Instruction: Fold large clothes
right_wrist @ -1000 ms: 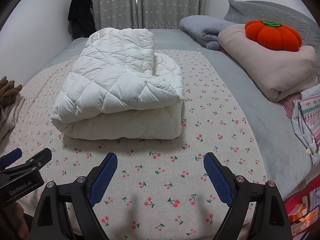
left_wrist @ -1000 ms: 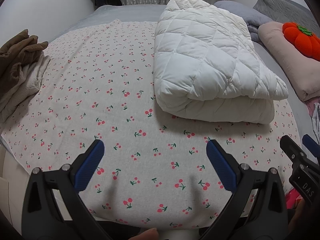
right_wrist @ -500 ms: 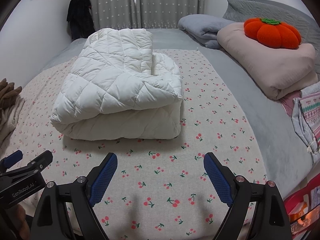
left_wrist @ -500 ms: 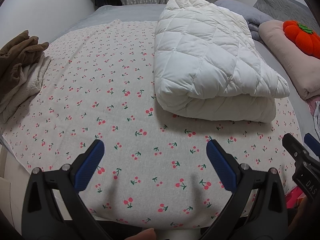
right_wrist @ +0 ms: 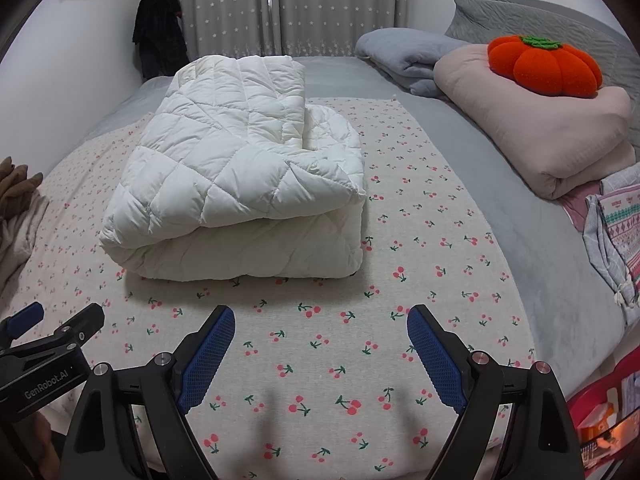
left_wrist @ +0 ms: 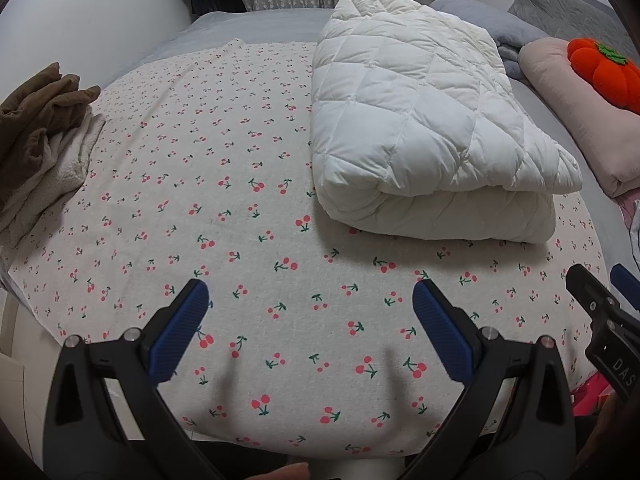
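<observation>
Folded white quilt (right_wrist: pixel 240 192) lies mid-bed on cherry-print sheet (right_wrist: pixel 320 360); bare sheet runs to the near edge. Left tool (left_wrist: pixel 306 328) and right tool (right_wrist: pixel 320 356) hover spread wide, holding nothing.

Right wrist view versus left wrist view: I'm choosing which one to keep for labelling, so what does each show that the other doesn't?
Only the right wrist view shows the red bin, the patterned cloth and the whole pumpkin cushion. Only the left wrist view shows most of the brown and cream clothes pile. Both show the folded white quilt on the cherry-print sheet, and open blue fingers holding nothing.
</observation>
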A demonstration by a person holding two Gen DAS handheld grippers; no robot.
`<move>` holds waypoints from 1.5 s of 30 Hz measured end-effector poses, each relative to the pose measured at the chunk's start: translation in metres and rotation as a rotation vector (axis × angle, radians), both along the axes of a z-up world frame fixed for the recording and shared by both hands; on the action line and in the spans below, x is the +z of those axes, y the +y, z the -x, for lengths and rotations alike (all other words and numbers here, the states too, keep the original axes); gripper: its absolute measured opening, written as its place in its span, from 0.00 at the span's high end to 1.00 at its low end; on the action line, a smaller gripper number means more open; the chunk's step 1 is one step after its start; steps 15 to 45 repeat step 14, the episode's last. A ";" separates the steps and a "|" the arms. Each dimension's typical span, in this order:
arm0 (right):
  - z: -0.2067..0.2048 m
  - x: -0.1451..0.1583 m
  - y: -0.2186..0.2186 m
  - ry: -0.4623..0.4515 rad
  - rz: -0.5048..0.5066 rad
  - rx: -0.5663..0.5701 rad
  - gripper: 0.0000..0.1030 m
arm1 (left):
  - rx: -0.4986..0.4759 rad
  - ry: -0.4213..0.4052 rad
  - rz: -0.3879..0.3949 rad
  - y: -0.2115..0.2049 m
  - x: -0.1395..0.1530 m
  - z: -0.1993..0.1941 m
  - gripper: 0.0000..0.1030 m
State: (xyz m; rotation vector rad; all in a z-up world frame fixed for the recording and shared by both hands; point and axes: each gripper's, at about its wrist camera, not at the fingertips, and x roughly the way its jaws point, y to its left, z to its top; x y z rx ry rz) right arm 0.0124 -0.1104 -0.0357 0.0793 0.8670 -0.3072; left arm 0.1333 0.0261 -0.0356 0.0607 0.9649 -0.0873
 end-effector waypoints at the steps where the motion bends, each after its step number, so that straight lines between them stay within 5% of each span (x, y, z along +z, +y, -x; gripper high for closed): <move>1: 0.000 0.000 0.000 0.000 0.000 0.000 0.13 | 0.000 -0.001 -0.001 -0.001 0.000 0.000 0.01; 45: 0.000 -0.001 0.000 0.000 -0.003 -0.001 0.13 | 0.002 -0.020 -0.028 -0.002 0.002 0.002 0.01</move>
